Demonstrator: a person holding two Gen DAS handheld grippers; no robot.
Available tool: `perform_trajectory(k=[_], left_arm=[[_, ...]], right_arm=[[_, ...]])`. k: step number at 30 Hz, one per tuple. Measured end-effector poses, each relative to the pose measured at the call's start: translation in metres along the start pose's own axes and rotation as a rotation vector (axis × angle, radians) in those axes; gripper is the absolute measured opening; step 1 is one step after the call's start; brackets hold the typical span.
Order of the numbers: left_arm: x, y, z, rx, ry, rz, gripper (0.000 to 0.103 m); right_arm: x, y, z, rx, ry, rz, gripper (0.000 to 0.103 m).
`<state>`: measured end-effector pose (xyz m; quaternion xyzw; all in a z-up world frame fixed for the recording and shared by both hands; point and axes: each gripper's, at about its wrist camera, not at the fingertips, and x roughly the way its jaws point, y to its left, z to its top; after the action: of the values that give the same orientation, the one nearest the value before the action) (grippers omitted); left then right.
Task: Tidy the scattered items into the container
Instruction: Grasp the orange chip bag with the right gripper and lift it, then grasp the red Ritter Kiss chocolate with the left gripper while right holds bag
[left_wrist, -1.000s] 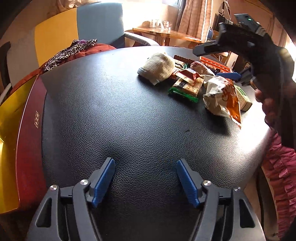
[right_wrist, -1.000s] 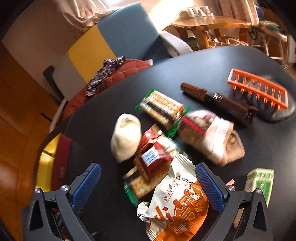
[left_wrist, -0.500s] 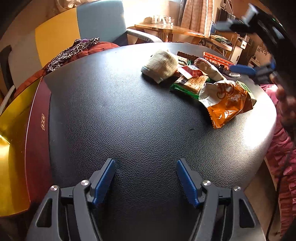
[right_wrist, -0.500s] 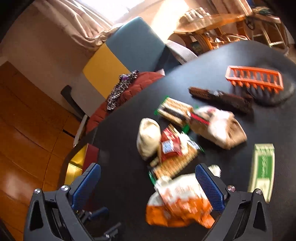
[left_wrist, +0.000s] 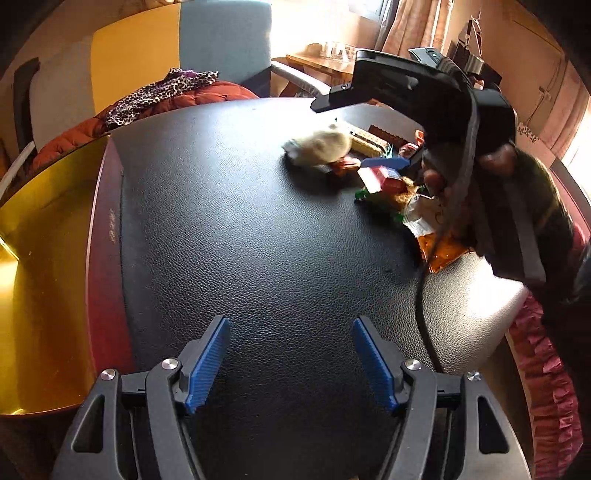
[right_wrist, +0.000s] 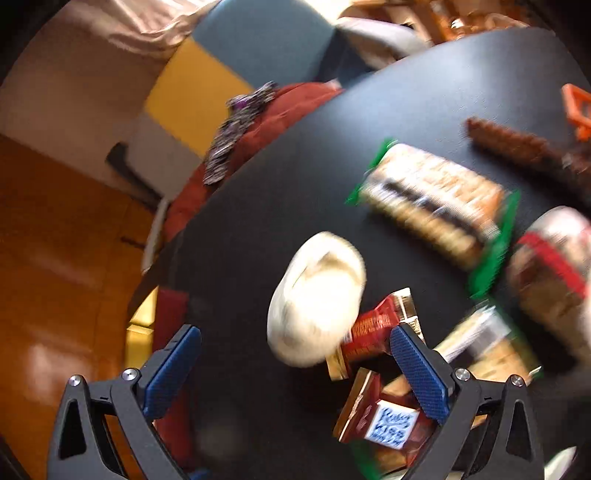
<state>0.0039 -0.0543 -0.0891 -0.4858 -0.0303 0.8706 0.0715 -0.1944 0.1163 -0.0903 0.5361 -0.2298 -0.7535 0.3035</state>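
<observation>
A pile of items lies on the black table (left_wrist: 258, 240): a cream rolled sock (left_wrist: 323, 147) (right_wrist: 314, 299), red snack packets (right_wrist: 373, 332), a green-edged cracker pack (right_wrist: 432, 206), a brown bar (right_wrist: 517, 144) and an orange-and-white crisp bag (left_wrist: 432, 229). A gold-lined red box (left_wrist: 44, 236) stands at the table's left edge. My left gripper (left_wrist: 291, 365) is open and empty over bare table. My right gripper (right_wrist: 295, 369) is open, low over the pile, with the sock between its fingers, and shows in the left wrist view (left_wrist: 406, 162).
A yellow, white and blue chair (left_wrist: 155, 55) with red and leopard-print clothes (left_wrist: 162, 96) stands behind the table. A striped sock (right_wrist: 554, 266) and an orange rack (right_wrist: 576, 107) lie at the pile's right. A wooden table (left_wrist: 325, 62) stands further back.
My right gripper has dropped down and forward over the pile, now straddling the cream sock. My left gripper has stayed open over the bare table.
</observation>
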Motion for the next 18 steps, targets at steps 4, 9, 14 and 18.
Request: perform_trajectory(k=[4,9,14,18], left_arm=[[-0.005,0.006,-0.001,-0.024,-0.007,-0.012,0.069],[-0.008,0.0,0.016,-0.011,-0.029,-0.05,0.069],[-0.009,-0.01,0.039,0.009,-0.055,-0.092,0.069],[0.011,-0.031,0.067,0.09,-0.031,-0.077,0.069]], right_arm=[[0.011,0.02,-0.02,-0.057,0.083,0.107,0.103],[-0.011,0.029,-0.041,-0.062,0.055,0.186,0.103],[-0.066,0.023,-0.06,-0.071,-0.077,0.16,0.103],[-0.116,0.004,-0.08,-0.047,-0.183,0.114,0.103]])
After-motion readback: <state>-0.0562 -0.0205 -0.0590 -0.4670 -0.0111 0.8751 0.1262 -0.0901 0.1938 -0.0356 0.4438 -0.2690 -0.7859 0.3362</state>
